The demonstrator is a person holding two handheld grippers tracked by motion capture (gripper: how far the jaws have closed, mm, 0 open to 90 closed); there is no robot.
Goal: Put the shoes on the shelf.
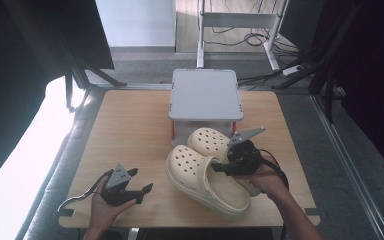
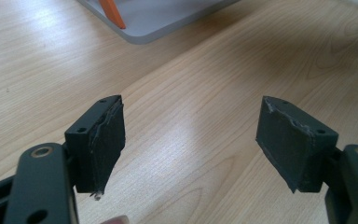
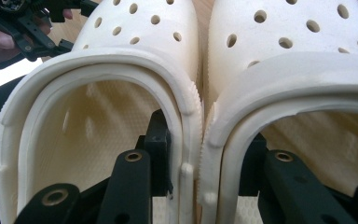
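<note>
Wooden table (image 1: 130,130), seen from above, carrying at its far edge a grey lidded box (image 1: 205,95) with an orange latch at its near left corner.

Pair of cream perforated clogs (image 1: 207,172), lying side by side just in front of the box, toes toward it, heels toward the person. The inner walls of the two clogs touch.

Right gripper (image 1: 227,167), held over the heel openings. In the right gripper view one jaw reaches inside each clog, and the two adjoining inner walls (image 3: 200,135) are pinched together between the pads, so both clogs are gripped as one.

Left gripper (image 1: 142,187), resting near the table's front left, well apart from the clogs; its jaws stand spread with only bare wood between them.

Hazards, as judged from this pose: the grip bears on soft, flexible walls near the heels, so the toes may sag and one clog may slide free if lifted quickly. The toes lie close to the box and could catch its front wall. The free gripper gives no support underneath.
</note>
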